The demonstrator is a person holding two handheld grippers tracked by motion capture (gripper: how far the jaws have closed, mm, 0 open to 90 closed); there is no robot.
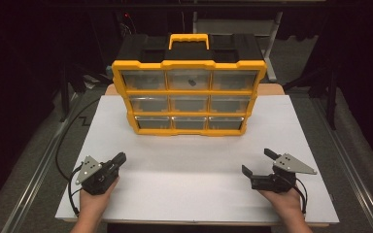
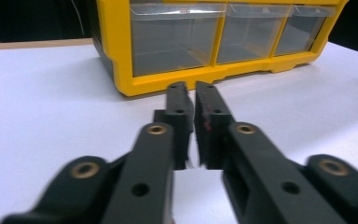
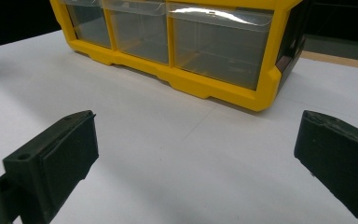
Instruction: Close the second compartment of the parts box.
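Work hasn't really started as far as I can judge. The yellow drawer organizer [image 1: 189, 97] stands upright at the far middle of the white tabletop [image 1: 194, 160], handle up, front facing the person. All nine clear drawers look pushed in; none is pulled out. One small dark item shows inside the top middle drawer [image 1: 190, 79], can't tell what it is. Left claw [image 1: 121, 158] sits near-left on the tabletop, aimed at the organizer's left side, well apart from it; in the left gripper view its jaws are nearly together, just a slim gap, nothing between them. Right claw [image 1: 258, 162] sits near-right, also well short of the organizer; jaws spread wide and empty, and the right gripper view looks across bare tabletop to the bottom right drawer [image 3: 219, 44]. Neither claw touches anything. Everything is left to do: close the distance, get onto a drawer, open it, reach whatever is inside.
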